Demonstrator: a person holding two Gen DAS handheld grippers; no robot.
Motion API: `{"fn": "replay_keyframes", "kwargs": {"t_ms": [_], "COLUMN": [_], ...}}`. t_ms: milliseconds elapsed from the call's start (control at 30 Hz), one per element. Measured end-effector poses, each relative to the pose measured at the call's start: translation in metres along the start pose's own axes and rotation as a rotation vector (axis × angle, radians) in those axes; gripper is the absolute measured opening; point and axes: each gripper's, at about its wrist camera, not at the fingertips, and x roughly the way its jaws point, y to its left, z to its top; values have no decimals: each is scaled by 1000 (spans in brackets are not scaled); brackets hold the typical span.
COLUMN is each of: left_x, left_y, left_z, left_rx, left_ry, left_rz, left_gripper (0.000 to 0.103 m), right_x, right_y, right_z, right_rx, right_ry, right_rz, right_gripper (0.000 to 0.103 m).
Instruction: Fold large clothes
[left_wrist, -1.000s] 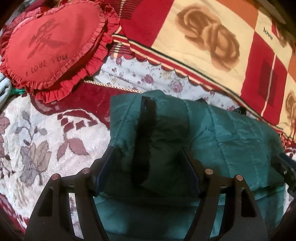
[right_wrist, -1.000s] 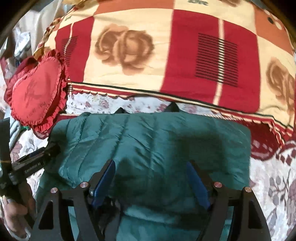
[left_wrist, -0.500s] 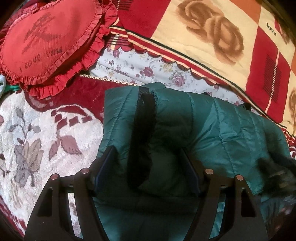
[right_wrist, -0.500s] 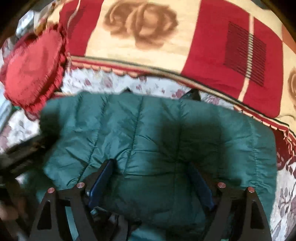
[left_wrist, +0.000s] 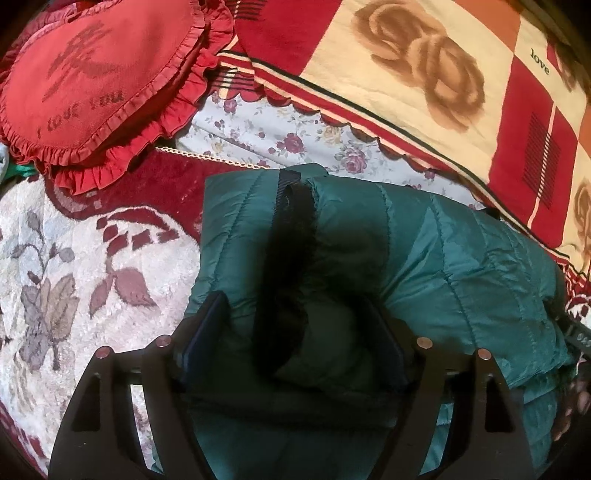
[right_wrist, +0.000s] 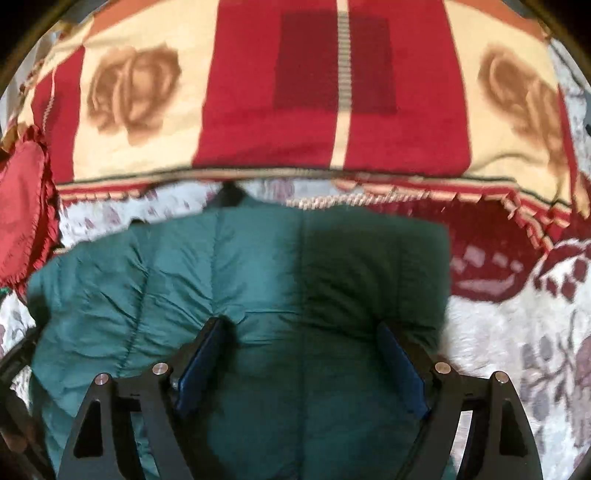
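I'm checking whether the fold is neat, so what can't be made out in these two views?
- Near edge of the green jacket: left wrist view, covered by the left gripper.
- Same near edge: right wrist view, behind the right gripper.
- Floral sheet: right wrist view, pattern blurred.
- What lies under the jacket: both views, hidden by its padding.

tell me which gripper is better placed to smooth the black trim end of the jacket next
Left, probably. The left gripper straddles the black trim on the jacket, jaws open. The right gripper sits open over plain quilted panels; no trim shows in its view.
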Motion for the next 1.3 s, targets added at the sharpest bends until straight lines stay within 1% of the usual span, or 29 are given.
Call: {"fn": "replay_keyframes", "kwargs": {"t_ms": [33,133,167,233,267,333,400,500,600,667,733,800,867,967,1033,1100,1133,1200,1300], "left_x": [1,1,1,2,2,2,2,3,3,3,4,4,1,-10,-20,-31,-38,-48,-60], "left_y": [0,0,1,1,1,1,1,1,1,1,0,0,2,8,13,17,20,24,37], "left_z": [0,-1,-2,-2,-1,-1,-1,-1,-2,-3,-2,-2,-3,-6,-10,-16,-20,-29,-44], "left_rx": [0,-2,-1,-1,-1,-3,-3,-4,-4,-4,0,1,2,-10,-27,-26,-19,-11,-20], "left_ry": [-1,1,2,-1,-1,0,0,0,-3,-6,-7,-8,-6,-5,-8,-11,-15,-22,-11], "left_rz": [1,0,0,-1,-1,0,0,-2,-2,-4,-3,-4,-12,-40,-62,-65,-65,-65,-46], "left_gripper": [78,78,78,78,78,78,78,78,79,80,80,80,80,80,80,80,80,80,80], "right_x": [1,-4,-10,-29,-41,-59,-70,-64,-43,-32,-28,-29,-40,-65,-81,-89,-90,-81,-58], "right_y": [2,5,6,10,12,17,27,46,56,54,56,57,53,43,33,24,19,8,-6], "right_z": [0,3,4,3,-1,-4,-9,-12,-20,-27,-30,-26,-25,-31,-37,-41,-43,-44,-48], "right_rx": [-9,-16,-18,-23,-19,-5,-17,-63,-91,-99,-113,-129,-119,-85,-79,-76,-74,-62,-28], "right_ry": [4,21,16,-27,-54,-94,-107,-71,-38,-22,-24,-8,-3,-44,-64,-78,-74,-37,45], "right_rz": [-11,-25,-30,-44,-33,19,67,85,33,21,3,-11,3,53,41,19,8,-18,-7], "right_gripper": [85,85,85,84,85,84,84,85,85,86,88,88,88,88,88,88,88,88,88]}}
